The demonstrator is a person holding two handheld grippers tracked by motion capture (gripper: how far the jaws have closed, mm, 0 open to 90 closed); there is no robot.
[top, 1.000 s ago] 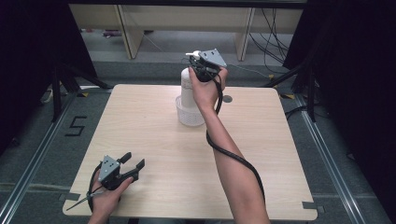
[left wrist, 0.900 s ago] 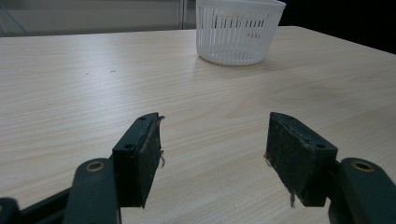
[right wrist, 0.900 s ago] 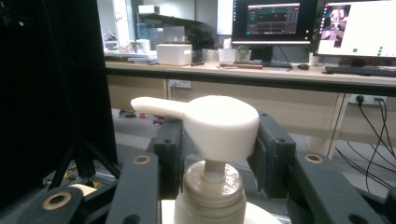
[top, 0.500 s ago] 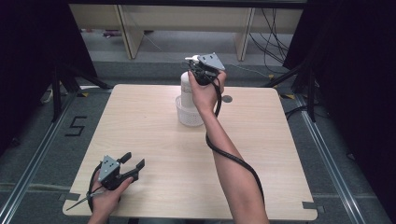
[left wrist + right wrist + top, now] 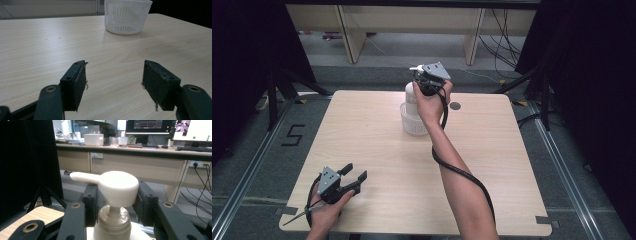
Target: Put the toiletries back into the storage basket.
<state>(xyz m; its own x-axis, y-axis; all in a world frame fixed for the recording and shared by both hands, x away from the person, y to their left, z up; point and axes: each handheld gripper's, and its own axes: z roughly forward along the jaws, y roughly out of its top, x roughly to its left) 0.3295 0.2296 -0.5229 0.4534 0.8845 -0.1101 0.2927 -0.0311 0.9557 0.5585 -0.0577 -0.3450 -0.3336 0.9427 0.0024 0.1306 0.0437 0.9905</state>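
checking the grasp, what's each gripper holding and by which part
The right gripper grips the pump bottle by its neck under the pump head. The left gripper holds nothing.

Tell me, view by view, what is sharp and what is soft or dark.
High view: table evenly lit, flanks black. Left gripper view: jaws sharp, white basket slightly soft. Right gripper view: pump bottle crisp between the jaws, desks behind softer, monitors bright.
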